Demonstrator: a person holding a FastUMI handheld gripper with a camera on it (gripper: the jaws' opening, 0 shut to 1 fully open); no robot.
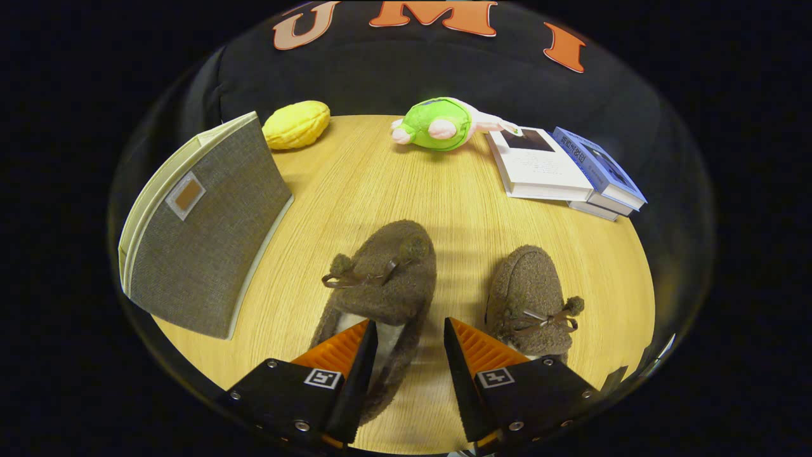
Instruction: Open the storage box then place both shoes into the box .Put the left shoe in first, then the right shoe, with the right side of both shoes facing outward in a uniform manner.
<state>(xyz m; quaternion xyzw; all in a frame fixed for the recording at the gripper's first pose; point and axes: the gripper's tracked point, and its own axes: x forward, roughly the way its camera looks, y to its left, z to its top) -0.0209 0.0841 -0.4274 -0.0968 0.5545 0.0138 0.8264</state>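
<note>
The gripper (410,330) hovered over the near part of the wooden table (380,184) with its fingers spread apart and nothing held between them. The left shoe (384,279), a brown fuzzy slipper with a bow and pompoms, lay directly ahead of the left finger (346,346); that finger overlapped the shoe's heel opening in the view, but contact could not be confirmed. The shoe's right edge extended into the gap between the fingers. The right shoe (533,298), of matching type, lay just ahead of the right finger (476,349) and to the right of the first shoe, apart from it. Both toes pointed away toward the far side. The storage box (203,235), grey fabric with a small patch on its face, stood closed at the left, well apart from the fingers. Beyond the shoes, at the far edge, lay a yellow plush item (296,124), a green plush toy (438,124) and a stack of books (564,171) to the right.
</note>
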